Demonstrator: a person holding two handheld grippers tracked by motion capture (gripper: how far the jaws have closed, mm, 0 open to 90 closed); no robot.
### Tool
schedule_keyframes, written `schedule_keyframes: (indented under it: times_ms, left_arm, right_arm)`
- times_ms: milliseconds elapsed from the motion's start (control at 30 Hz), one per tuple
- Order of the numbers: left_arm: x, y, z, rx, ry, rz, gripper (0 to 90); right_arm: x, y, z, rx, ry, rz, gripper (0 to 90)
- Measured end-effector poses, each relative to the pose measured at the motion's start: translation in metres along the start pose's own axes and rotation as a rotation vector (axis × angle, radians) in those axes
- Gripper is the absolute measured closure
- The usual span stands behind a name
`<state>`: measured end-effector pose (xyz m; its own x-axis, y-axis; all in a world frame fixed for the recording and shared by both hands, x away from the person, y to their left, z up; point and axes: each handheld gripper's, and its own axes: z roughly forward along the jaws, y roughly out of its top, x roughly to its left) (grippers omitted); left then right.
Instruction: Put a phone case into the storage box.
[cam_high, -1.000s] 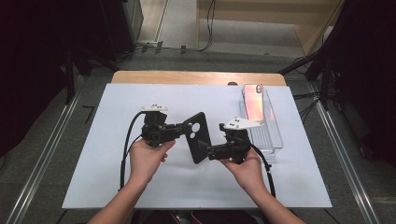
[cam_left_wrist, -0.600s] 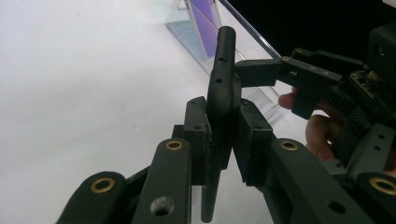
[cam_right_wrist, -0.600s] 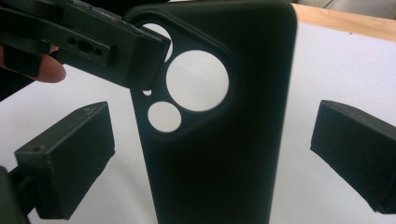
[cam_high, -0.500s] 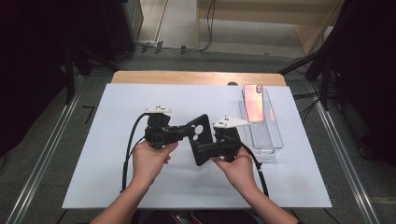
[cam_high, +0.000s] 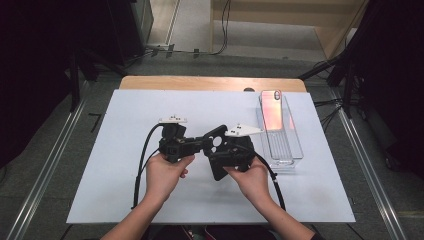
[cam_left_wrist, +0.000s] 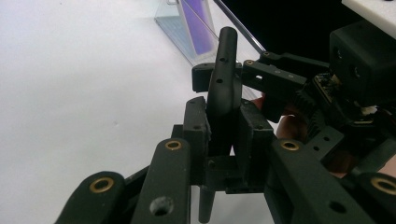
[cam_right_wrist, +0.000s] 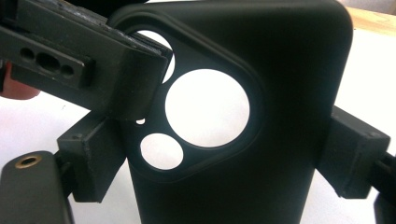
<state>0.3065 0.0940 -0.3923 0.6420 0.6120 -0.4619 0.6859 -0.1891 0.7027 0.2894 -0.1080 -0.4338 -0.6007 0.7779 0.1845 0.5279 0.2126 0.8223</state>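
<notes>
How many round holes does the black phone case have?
3 show. In the right gripper view the black phone case has one big hole in the middle, a small one below-left, and another at upper left, partly hidden by a jaw.

Left claw (cam_left_wrist: 224, 140) is clamped on the edge of a black phone case (cam_left_wrist: 223, 79), other claw (cam_left_wrist: 261, 77) gripping it too, clear tray (cam_left_wrist: 187, 23) behind.

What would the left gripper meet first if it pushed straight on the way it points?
The black phone case it already clamps edge-on; just beyond that, probably the right gripper, with the clear tray farther off.
</notes>
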Motion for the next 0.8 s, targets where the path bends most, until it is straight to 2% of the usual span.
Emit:
schedule_keyframes:
  times_ms: [133, 167, 200, 267, 367, 433, 533, 700, 800]
  left_arm:
    - [-0.001, 0.000, -0.001, -0.004, -0.007, 0.006, 76.0]
    - [-0.002, 0.000, -0.002, -0.008, 0.002, 0.023, 75.7]
    - [-0.003, 0.001, -0.003, -0.012, 0.006, 0.034, 74.0]
    - [-0.004, 0.003, -0.005, -0.014, -0.004, 0.034, 69.5]
    - [-0.003, 0.004, -0.010, -0.021, 0.004, 0.032, 62.8]
    - [-0.001, 0.006, -0.012, -0.005, -0.005, 0.033, 56.8]
    - [0.001, 0.008, -0.016, 0.015, -0.015, 0.067, 51.1]
    - [0.004, 0.011, -0.023, 0.039, -0.083, 0.079, 40.7]
    - [0.007, 0.011, -0.024, 0.062, -0.140, 0.094, 36.1]
  right_arm:
    - [0.000, 0.002, -0.001, 0.009, 0.010, 0.004, 12.3]
    - [0.000, 0.002, -0.002, 0.010, 0.011, 0.003, 12.4]
    - [0.000, 0.003, -0.002, 0.011, 0.009, 0.004, 12.5]
    - [-0.001, 0.003, -0.002, 0.018, 0.012, 0.000, 12.6]
    - [-0.003, 0.003, -0.003, 0.026, 0.019, 0.010, 12.6]
    - [-0.006, 0.003, -0.005, 0.025, 0.023, 0.011, 12.6]
    - [-0.010, 0.004, -0.008, 0.025, 0.031, 0.014, 12.6]
    - [-0.018, 0.007, -0.016, 0.012, 0.067, 0.020, 12.6]
    - [-0.022, 0.009, -0.022, 0.009, 0.080, 0.009, 12.6]
